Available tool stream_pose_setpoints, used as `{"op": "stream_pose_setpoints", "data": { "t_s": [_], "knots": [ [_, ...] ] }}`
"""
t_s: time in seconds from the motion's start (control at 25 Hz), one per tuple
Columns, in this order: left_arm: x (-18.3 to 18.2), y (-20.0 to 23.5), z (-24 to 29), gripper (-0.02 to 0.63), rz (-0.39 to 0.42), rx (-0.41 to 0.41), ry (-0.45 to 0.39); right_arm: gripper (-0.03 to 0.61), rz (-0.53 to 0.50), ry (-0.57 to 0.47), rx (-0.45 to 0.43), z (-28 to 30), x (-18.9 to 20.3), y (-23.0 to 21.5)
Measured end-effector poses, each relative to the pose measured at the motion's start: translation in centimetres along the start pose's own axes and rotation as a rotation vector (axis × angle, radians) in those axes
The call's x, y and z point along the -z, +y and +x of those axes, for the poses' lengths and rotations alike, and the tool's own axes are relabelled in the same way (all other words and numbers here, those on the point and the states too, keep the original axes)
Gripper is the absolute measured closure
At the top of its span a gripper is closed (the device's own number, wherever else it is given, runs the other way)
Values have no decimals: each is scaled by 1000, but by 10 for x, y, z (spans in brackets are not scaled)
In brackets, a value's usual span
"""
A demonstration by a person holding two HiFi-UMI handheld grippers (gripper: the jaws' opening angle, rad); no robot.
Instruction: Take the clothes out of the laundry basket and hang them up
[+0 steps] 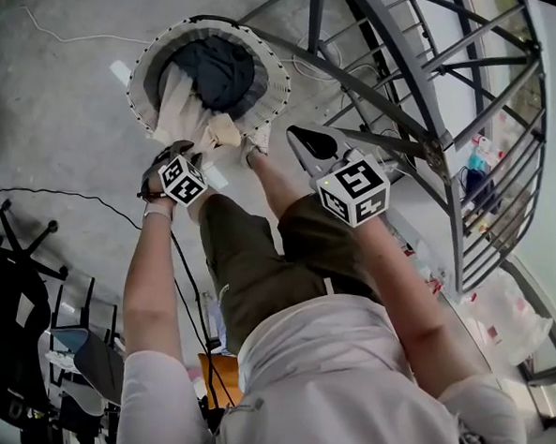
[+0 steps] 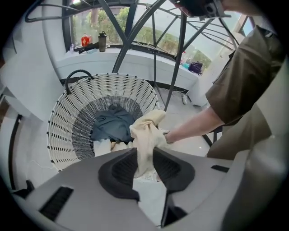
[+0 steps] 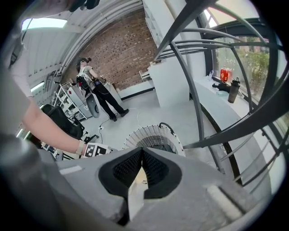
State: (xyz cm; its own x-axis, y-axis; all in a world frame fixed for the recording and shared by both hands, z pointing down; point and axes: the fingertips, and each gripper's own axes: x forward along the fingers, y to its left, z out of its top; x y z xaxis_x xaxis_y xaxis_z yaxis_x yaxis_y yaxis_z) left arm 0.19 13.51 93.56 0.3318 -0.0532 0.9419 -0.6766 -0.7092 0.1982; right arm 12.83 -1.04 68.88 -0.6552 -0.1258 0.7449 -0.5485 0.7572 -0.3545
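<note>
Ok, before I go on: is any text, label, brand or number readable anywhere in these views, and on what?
No readable text in any view.
Left marker cube and right marker cube: black-and-white square patterns only, no letters or digits.
Red container and dark bottle: any labels are too small to read.
Laundry basket: no label visible.
</note>
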Motion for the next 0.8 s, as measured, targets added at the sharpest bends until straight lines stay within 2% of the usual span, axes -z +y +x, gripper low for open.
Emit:
{"op": "stream_pose_setpoints", "data": {
  "t_s": [0.04,0.12,0.2,0.28,0.56,0.8],
  "knots": [
    [-1,1,-5,515,-7,2,-8,572,2,-6,3,-2,-3,1],
    [-3,4,-16,592,-56,2,-29,572,9,-16,10,-6,-8,3],
    [-2,9,-27,595,-125,3,-44,572,17,-23,18,-9,-11,4],
    [0,12,-40,595,-156,-3,-49,572,29,-34,26,-14,-15,5],
    [-2,29,-104,595,-105,-65,-82,572,55,-101,57,-30,-41,19],
    [-19,41,-168,595,-66,-147,-154,572,60,-148,80,-44,-60,38]
  ]
}}
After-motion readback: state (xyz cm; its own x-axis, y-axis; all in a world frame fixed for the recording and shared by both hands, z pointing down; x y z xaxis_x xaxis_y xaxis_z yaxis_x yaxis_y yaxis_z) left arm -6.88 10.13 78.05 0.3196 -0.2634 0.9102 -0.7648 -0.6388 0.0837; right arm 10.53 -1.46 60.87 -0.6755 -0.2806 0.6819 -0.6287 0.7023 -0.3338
